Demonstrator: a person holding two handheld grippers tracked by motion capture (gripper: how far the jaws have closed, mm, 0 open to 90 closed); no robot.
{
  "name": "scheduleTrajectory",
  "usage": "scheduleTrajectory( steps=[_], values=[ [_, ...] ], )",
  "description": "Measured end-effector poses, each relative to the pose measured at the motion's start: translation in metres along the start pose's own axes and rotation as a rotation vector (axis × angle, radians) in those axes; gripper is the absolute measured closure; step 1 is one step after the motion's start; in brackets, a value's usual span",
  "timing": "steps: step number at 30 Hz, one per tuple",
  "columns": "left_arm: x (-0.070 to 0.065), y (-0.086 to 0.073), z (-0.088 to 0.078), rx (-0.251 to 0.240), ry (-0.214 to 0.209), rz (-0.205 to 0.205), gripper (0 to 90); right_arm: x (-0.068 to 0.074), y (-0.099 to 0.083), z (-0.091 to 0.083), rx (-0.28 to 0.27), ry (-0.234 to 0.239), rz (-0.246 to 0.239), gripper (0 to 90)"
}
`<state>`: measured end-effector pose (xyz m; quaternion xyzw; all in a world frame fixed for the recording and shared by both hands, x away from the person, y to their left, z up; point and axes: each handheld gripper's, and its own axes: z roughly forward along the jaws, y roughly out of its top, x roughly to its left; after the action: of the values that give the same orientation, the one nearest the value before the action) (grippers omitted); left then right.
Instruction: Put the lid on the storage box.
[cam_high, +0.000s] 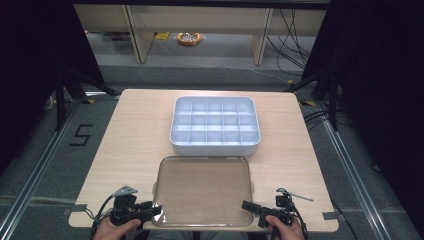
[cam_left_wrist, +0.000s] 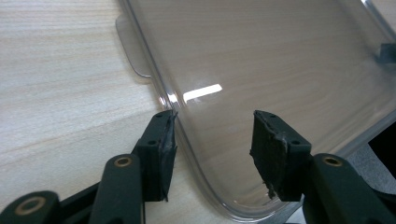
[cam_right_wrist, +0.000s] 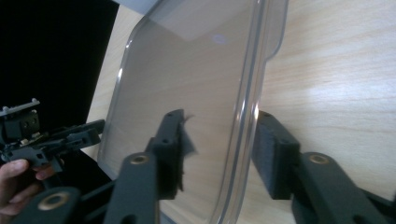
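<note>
A clear plastic lid lies flat on the near half of the wooden table. My left gripper is at the lid's near left corner. In the left gripper view its jaws stand apart astride the lid rim, one pad beside the rim and the other over the lid's top. My right gripper is at the near right corner. In the right gripper view its jaws straddle the lid edge, shut on it, the outer pad against the rim.
A white box with several compartments, nothing in them, stands just behind the lid at the table's middle. The table's near edge runs right under both hands. Dark frames and cables flank the table, and desks stand beyond it.
</note>
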<state>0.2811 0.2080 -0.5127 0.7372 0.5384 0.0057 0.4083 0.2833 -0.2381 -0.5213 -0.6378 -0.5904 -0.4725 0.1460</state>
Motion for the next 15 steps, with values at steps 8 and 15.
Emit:
scheduleTrajectory(
  steps=[8,15],
  values=[
    [0.0,0.0,-0.001,0.014,-0.017,0.014,44.4,0.01,0.001,-0.007,-0.036,-0.024,-0.286,61.2],
    [0.0,0.001,0.0,0.019,-0.037,0.004,35.6,0.025,-0.001,-0.013,-0.077,-0.004,-0.442,60.0]
  ],
)
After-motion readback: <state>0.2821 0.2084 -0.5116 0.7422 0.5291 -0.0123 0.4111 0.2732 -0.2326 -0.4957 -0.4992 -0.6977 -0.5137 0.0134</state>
